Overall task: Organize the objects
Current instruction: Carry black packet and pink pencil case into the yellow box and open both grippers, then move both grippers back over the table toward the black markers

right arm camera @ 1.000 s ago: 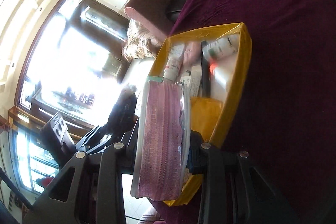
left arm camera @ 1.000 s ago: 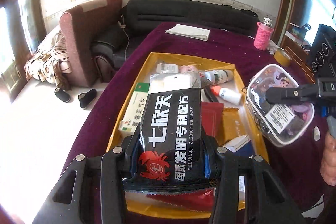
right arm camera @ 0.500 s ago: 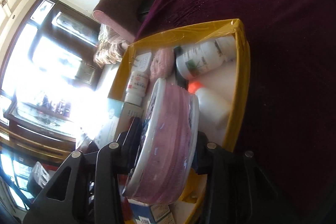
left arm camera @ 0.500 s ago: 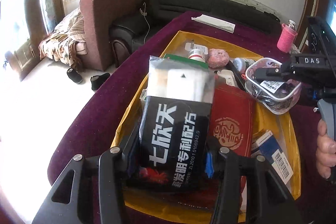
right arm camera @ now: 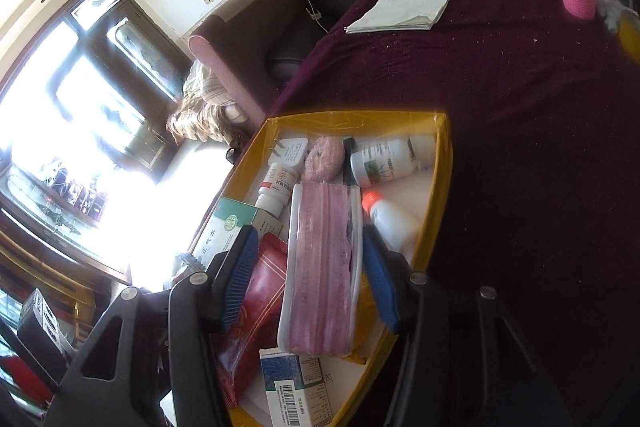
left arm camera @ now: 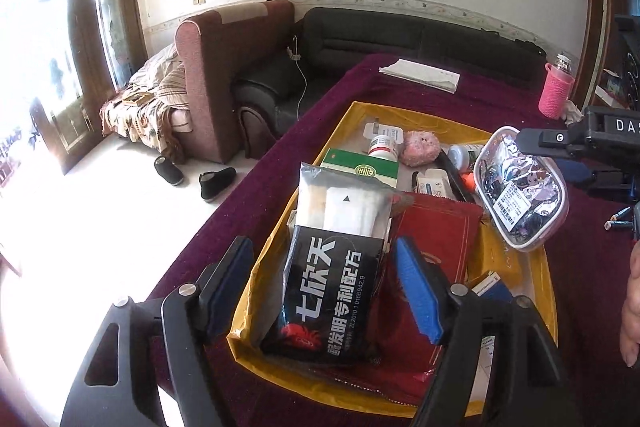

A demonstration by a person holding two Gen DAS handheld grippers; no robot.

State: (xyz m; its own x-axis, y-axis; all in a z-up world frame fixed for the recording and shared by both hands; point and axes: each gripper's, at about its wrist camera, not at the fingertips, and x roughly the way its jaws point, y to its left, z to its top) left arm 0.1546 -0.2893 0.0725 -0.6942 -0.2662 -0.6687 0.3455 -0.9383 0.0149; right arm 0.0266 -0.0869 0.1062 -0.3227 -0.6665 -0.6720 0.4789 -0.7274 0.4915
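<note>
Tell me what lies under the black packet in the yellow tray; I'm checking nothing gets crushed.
Under the black packet in the yellow tray, a red packet shows on one side. Anything directly beneath it is covered.

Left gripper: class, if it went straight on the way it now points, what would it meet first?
Most likely the black packet, which lies in the yellow tray between the open fingers of the left gripper. The pads stand clear of it. Depth is hard to judge here.

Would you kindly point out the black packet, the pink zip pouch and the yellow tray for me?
black packet (left arm camera: 328,291): left wrist view, on its printed black front.
pink zip pouch (right arm camera: 322,267): right wrist view, on its pink zipper band.
yellow tray (right arm camera: 440,163): right wrist view, on its right-hand wall.
</note>
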